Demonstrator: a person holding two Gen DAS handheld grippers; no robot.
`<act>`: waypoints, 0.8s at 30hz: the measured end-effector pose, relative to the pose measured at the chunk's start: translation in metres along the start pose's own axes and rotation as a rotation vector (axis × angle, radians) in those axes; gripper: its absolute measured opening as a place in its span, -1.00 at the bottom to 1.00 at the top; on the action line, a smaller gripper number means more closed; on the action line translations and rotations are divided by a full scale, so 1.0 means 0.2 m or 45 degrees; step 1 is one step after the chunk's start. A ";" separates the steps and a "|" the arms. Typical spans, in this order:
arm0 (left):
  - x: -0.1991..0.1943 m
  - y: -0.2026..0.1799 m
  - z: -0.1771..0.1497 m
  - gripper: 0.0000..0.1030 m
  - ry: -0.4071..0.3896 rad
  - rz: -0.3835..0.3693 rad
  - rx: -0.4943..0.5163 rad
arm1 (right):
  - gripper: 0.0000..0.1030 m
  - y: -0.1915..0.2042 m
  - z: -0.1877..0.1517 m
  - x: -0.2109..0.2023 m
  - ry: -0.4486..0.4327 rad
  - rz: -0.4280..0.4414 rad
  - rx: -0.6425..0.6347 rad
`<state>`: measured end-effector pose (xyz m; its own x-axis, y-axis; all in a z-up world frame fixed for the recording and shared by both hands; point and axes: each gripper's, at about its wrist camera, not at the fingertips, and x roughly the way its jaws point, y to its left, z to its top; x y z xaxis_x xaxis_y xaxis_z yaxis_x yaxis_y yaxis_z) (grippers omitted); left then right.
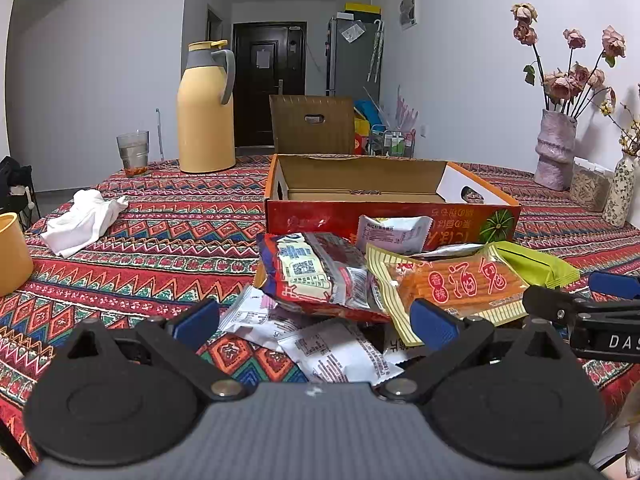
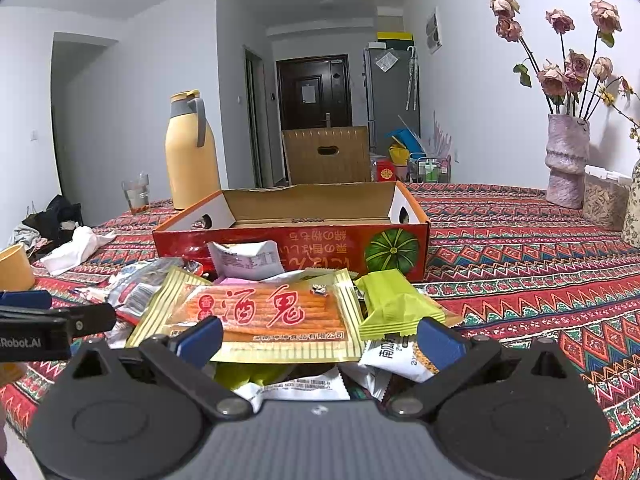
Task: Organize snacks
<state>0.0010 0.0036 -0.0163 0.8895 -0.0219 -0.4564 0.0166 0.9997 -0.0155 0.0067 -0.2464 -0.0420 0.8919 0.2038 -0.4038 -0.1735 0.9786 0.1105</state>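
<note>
A heap of snack packets lies on the patterned tablecloth in front of an open red cardboard box (image 1: 312, 216) (image 2: 280, 240), whose inside looks empty. On top are a yellow-edged orange packet (image 1: 460, 284) (image 2: 260, 312), a red and silver packet (image 1: 320, 276) (image 2: 136, 284), a lime-green packet (image 1: 536, 266) (image 2: 392, 300) and several white packets (image 1: 340, 356) (image 2: 248, 258). My left gripper (image 1: 316, 322) is open just short of the heap, over the white packets. My right gripper (image 2: 320, 340) is open too, its blue pads on either side of the orange packet's near edge.
A yellow thermos jug (image 1: 206, 110) and a glass (image 1: 133, 152) stand at the far left. A crumpled white cloth (image 1: 82, 220) and a yellow cup (image 1: 12, 256) sit left. Vases with dried roses (image 1: 556, 152) (image 2: 568, 160) stand right. A chair back (image 1: 314, 124) rises behind the box.
</note>
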 end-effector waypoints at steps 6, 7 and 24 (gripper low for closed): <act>0.00 0.00 0.00 1.00 0.001 0.001 0.000 | 1.00 0.00 0.00 0.00 0.000 0.000 -0.001; 0.00 0.00 0.00 1.00 0.000 0.002 0.000 | 1.00 0.00 0.00 0.00 0.001 0.001 -0.002; 0.00 0.01 0.00 1.00 0.004 0.004 -0.005 | 1.00 0.01 0.00 0.00 0.003 -0.002 -0.015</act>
<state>0.0016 0.0055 -0.0167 0.8883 -0.0191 -0.4589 0.0125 0.9998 -0.0174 0.0056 -0.2454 -0.0417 0.8911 0.2021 -0.4064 -0.1768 0.9792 0.0993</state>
